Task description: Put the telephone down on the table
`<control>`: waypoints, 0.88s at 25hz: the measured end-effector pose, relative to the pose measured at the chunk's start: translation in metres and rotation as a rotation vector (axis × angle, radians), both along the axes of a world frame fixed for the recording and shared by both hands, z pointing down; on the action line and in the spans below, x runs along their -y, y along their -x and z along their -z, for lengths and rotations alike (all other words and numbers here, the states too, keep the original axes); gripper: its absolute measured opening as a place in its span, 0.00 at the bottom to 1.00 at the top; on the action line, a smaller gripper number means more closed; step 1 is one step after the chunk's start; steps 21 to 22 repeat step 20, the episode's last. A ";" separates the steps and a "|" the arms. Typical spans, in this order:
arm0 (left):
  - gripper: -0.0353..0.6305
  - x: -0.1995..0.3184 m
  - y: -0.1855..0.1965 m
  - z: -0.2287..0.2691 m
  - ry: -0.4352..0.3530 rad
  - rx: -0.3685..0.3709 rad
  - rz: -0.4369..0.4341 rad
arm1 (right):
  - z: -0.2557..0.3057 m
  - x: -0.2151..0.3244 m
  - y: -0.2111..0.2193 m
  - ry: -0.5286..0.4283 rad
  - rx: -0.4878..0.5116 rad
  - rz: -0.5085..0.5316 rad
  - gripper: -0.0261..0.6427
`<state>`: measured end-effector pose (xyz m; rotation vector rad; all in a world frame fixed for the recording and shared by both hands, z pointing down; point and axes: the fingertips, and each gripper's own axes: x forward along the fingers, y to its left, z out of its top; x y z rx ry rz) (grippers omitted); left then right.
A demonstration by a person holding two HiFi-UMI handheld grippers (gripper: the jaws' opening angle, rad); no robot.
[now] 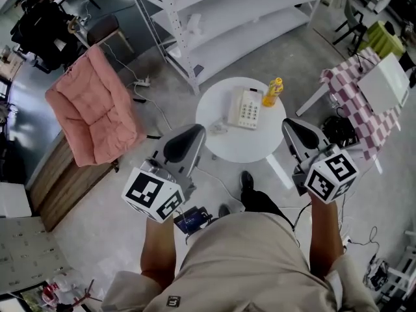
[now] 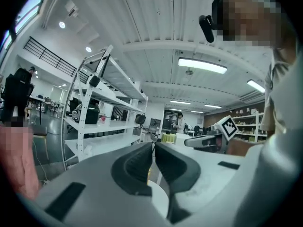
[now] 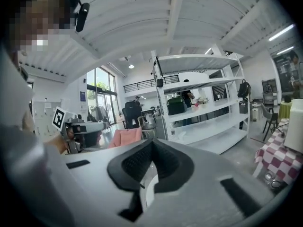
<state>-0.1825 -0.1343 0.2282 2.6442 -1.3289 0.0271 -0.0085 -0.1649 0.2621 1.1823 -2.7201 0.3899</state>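
Observation:
In the head view a white telephone (image 1: 246, 109) with its handset on lies on a small round white table (image 1: 227, 145). A yellow bottle (image 1: 273, 91) stands just right of it. My left gripper (image 1: 197, 132) is held up in the air over the table's near left edge, its jaws shut with nothing between them. My right gripper (image 1: 290, 125) hovers off the table's right edge, also shut and empty. In the left gripper view the jaws (image 2: 154, 145) meet at the tips; the right gripper view shows the same (image 3: 152, 141). Both grippers are well apart from the telephone.
A small white object (image 1: 218, 129) lies on the table near the left gripper. A pink padded cover (image 1: 94, 106) drapes a chair at left. White shelving (image 1: 221, 18) stands behind the table. A checkered cloth (image 1: 364, 103) covers a table at right. Cables lie on the floor.

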 end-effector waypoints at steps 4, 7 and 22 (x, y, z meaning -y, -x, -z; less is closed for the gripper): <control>0.09 -0.026 -0.001 0.007 -0.015 0.003 -0.015 | 0.016 -0.025 -0.005 -0.025 -0.005 -0.007 0.02; 0.09 -0.042 -0.002 0.011 -0.024 0.001 -0.018 | 0.020 -0.040 -0.009 -0.034 -0.010 -0.014 0.02; 0.09 -0.078 -0.015 0.014 -0.027 0.010 -0.032 | 0.025 -0.076 -0.024 -0.032 -0.030 -0.018 0.02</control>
